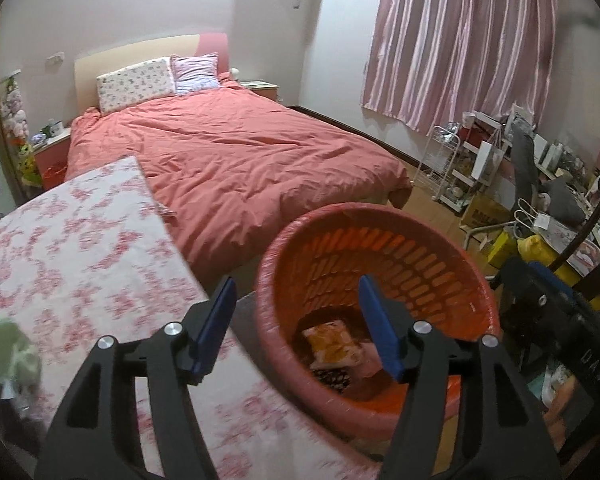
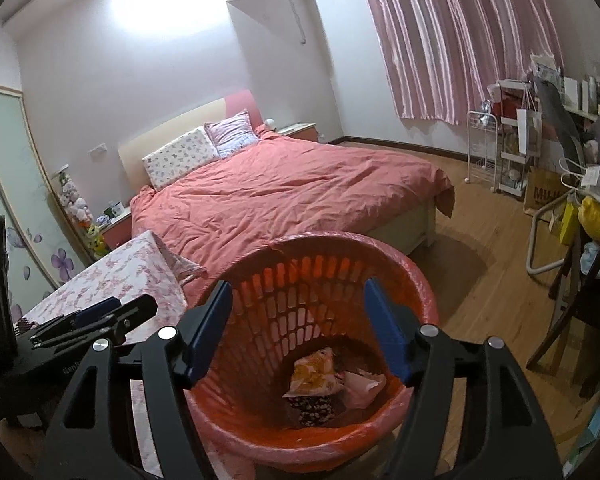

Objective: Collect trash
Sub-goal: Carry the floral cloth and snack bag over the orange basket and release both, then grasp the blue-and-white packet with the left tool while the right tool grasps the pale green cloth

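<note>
Floral-covered table at left, a pale green crumpled thing at its edge, possibly trash. Left gripper released, nothing between its fingers. Orange basket beside the table, placed to catch drops; wrappers lie inside. Right gripper over the rim, also released and empty.

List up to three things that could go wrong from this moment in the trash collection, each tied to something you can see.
1. The left gripper hangs open half over the basket's rim, half over the floral-covered table; a drop from there might miss.
2. The right gripper sits close above the basket; lowering could knock it.
3. The pale green item at the table edge may get overlooked.
</note>
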The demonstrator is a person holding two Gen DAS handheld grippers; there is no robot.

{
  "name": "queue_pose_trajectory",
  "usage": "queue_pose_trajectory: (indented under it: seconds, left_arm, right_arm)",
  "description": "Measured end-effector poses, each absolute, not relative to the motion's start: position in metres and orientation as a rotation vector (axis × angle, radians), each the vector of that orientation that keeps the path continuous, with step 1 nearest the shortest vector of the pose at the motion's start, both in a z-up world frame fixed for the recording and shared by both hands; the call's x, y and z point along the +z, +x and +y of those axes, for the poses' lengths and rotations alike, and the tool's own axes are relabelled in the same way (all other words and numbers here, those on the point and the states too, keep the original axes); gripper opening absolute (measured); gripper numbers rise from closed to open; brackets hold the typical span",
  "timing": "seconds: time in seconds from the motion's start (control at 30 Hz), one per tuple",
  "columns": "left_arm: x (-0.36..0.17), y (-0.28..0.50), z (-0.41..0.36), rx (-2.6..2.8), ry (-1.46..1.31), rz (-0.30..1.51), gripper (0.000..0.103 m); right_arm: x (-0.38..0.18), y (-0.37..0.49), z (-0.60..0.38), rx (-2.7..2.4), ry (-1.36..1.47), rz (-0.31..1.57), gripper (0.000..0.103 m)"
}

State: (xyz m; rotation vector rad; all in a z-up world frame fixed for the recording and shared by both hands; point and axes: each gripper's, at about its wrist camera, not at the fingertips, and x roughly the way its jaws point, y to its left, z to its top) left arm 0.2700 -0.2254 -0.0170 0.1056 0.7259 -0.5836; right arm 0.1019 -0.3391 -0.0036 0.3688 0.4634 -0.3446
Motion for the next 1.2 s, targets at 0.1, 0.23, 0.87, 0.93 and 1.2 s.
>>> queue_pose_trajectory:
  seconds: [0.1,0.23,0.87,0.93,1.2]
  left_arm:
    - [-0.012,0.265,-0.205,-0.554,0.112,0.721,0.064]
    - [-0.006,0.257,-0.171,-0.507,0.111,0.714,0.067]
    - [-0.028,0.224,0.020,-0.298,0.036,0.756,0.072]
    - [-0.033,0.226,0.021,-0.299,0.047,0.763,0.071]
    - [-0.060,0.246,0.007,-0.291,0.090,0.861,0.055]
  right_arm:
    - [0.002,0.103,-0.327,-0.326,0.352,0.465,0.068]
    - [0.005,0.105,-0.310,-0.297,0.336,0.472,0.068]
    - [-0.008,0.123,-0.199,-0.142,0.223,0.581,0.076]
    - [-0.010,0.125,-0.191,-0.131,0.213,0.596,0.076]
    - [-0.014,0.132,-0.180,-0.115,0.206,0.624,0.077]
